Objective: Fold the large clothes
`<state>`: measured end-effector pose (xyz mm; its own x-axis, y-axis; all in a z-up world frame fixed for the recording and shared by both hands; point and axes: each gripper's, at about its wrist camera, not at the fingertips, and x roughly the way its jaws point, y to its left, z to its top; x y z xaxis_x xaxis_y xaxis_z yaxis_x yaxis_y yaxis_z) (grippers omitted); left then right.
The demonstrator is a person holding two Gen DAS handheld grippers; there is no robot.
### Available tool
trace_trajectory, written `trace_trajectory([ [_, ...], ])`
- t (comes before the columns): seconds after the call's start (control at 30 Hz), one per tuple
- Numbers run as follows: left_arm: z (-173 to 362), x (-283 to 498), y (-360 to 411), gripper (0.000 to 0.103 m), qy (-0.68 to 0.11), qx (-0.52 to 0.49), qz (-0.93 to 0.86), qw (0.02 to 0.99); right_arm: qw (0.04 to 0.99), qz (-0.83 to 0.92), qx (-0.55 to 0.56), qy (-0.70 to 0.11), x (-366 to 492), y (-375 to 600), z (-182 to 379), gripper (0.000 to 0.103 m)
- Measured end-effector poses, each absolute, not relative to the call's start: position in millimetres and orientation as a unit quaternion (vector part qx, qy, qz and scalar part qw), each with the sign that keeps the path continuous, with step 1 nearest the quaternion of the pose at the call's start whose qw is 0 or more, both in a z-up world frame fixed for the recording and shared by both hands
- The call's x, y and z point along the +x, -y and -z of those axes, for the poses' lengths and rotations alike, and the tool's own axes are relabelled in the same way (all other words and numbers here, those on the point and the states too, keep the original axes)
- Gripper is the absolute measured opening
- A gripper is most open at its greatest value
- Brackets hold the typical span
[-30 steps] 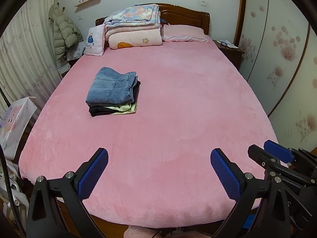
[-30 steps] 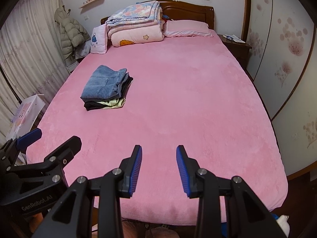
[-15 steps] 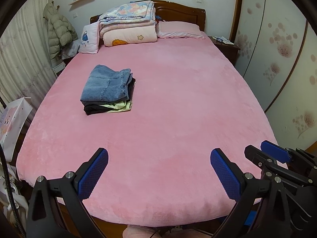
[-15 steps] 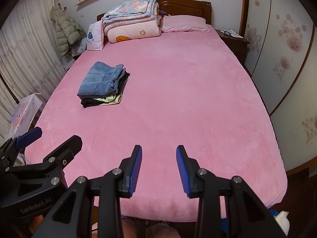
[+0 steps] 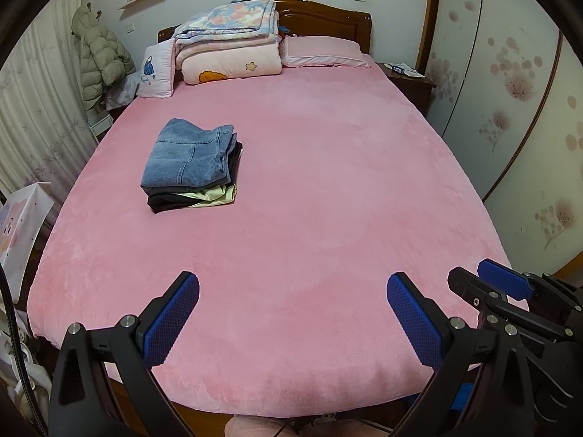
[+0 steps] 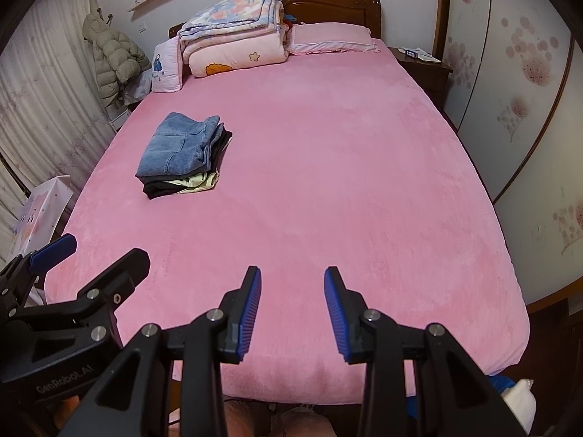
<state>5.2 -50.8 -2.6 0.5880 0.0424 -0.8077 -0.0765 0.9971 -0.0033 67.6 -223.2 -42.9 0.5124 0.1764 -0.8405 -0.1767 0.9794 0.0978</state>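
Fingers (image 5: 171,324) (image 6: 337,306) angled down over bed (image 5: 328,200), apart.

My blue pads (image 5: 171,318) on black arms, plain pink bed cover (image 5: 328,182), blue denim (image 5: 189,156) over black and pale yellow-green, floral pastel quilt (image 5: 226,22), dark brown headboard (image 5: 324,16).

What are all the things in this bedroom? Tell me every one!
Pink plush bed cover: one, pink, over the whole bed.
Stack of folded clothes: one, blue denim on top, black and pale yellow beneath, left part of bed.
Folded quilts: one pile, floral and pink, at headboard.
Pink pillow: one, beside the quilts.
White cushion: one, left of quilts.
Wooden headboard: one, brown.
Puffy coat: one, beige, hanging at left.
Wooden nightstand: one, brown, right of the bed.
Left gripper: black, blue pads, open.
Right gripper: same, open.
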Motion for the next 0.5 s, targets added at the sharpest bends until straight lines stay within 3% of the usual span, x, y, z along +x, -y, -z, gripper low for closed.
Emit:
trace_trajectory([
  [0.5, 4.4, 11.3, 47.0, 0.102, -0.456, -0.018, -0.026, 0.889, 0.872, -0.090, 0.003, -0.481, 68.9, 221.0, 40.5, 0.036],
])
